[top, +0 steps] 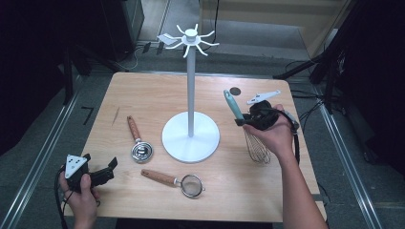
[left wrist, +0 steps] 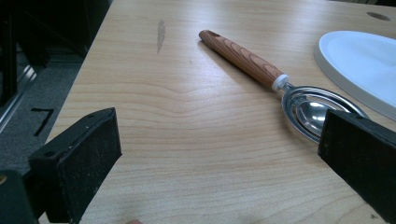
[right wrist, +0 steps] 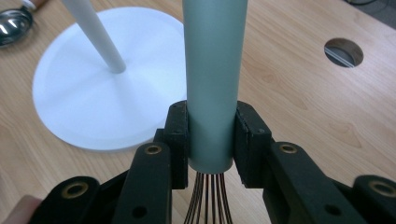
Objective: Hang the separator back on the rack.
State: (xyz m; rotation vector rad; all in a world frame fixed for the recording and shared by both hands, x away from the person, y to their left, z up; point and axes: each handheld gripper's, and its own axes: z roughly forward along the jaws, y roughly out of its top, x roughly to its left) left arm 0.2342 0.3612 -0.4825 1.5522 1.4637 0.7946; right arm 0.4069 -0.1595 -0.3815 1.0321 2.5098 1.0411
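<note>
On the right side of the table (top: pixel 143 88), my right gripper (top: pixel 243 119) is pinching the whisk (top: pixel 248 131) by its teal handle, low down near where the wires start. In the right gripper view the 2 pads (right wrist: pixel 177 135) sit flat against either side of the whisk (right wrist: pixel 212 79), so that's a solid clamp, handle pointing up and a bit toward the stand, wire end hanging down below my hand and off the wood as far as I can tell. The white stand (top: pixel 191 136) sits mid table, its round base just to the left of the whisk, and its hook arms spread out at the top of the pole. My left gripper (top: pixel 102 174) is parked at the near left corner with the jaws spread wide and nothing between them. In the left gripper view I'm looking straight at the wood-handled scoop (left wrist: pixel 261 77), which lies flat just beside the stand base (left wrist: pixel 359 65). A small strainer (top: pixel 176 181) with a wooden handle lies near the front edge, well apart from the whisk.
</note>
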